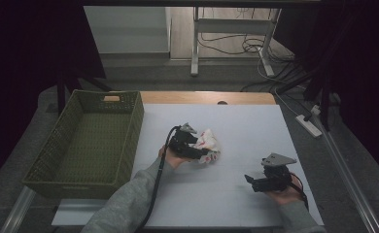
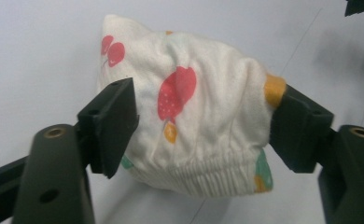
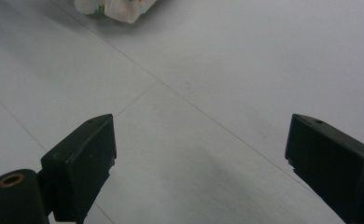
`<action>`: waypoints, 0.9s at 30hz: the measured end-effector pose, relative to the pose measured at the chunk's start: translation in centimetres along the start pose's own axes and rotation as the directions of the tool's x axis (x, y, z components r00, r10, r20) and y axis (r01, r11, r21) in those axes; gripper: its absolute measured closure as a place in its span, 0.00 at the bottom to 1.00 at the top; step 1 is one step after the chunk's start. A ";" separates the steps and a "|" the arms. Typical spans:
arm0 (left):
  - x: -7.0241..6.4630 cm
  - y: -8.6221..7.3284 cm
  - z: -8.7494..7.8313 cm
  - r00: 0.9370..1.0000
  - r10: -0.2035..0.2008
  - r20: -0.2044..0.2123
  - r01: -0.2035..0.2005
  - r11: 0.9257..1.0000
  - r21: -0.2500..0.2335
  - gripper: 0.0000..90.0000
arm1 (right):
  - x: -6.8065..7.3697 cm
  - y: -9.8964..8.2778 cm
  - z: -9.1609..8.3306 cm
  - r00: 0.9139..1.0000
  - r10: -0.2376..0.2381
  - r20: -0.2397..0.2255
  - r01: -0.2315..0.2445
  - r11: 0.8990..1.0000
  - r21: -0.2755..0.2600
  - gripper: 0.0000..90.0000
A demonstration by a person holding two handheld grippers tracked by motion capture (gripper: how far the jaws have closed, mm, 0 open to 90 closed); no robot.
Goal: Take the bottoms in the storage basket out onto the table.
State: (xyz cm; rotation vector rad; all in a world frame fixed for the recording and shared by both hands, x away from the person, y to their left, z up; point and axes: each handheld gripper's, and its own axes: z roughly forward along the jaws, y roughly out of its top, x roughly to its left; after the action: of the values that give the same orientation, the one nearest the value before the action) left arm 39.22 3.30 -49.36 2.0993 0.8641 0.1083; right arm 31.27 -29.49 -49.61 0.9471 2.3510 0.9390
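Observation:
A crumpled white cloth [image 1: 209, 142] printed with red, orange and green shapes lies on the white table [image 1: 246, 121] near its middle. In the left gripper view the cloth [image 2: 194, 70] bulges between my left gripper's [image 2: 203, 121] two black pads, which stand wide apart at its sides without squeezing it. In the high view the left gripper [image 1: 202, 147] reaches the cloth from the left. My right gripper [image 1: 250, 181] hovers open low over bare table at the front right, with nothing between its jaws [image 3: 199, 149]. The cloth [image 3: 119, 8] lies far ahead of it.
A green woven basket [image 1: 135, 127] stands along the table's left side. Beyond the far edge are a desk frame [image 1: 195, 43] and cables on the floor, and a power strip [image 1: 310, 125] lies off the right side.

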 end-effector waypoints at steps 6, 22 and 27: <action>-0.2 0.3 -1.8 0.999 -0.019 -0.039 0.017 0.999 -0.037 0.21 | 0.0 0.0 -0.1 1.000 0.005 -0.001 -0.005 1.000 -0.006 0.10; -0.9 -0.2 -6.4 1.000 -0.009 -0.018 0.008 0.998 -0.057 0.22 | -0.1 0.1 -0.4 0.999 0.030 -0.035 -0.031 0.999 -0.032 0.10; -1.7 -0.3 -8.9 0.999 -0.006 -0.040 0.003 0.997 -0.078 0.22 | 0.0 0.1 -0.3 0.999 0.026 -0.030 -0.027 0.999 -0.029 0.10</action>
State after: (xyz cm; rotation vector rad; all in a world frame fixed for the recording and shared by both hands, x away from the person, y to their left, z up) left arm 34.54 8.39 -43.54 2.0289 0.8744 0.1790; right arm 31.13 -29.62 -49.32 0.9621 2.3479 1.0013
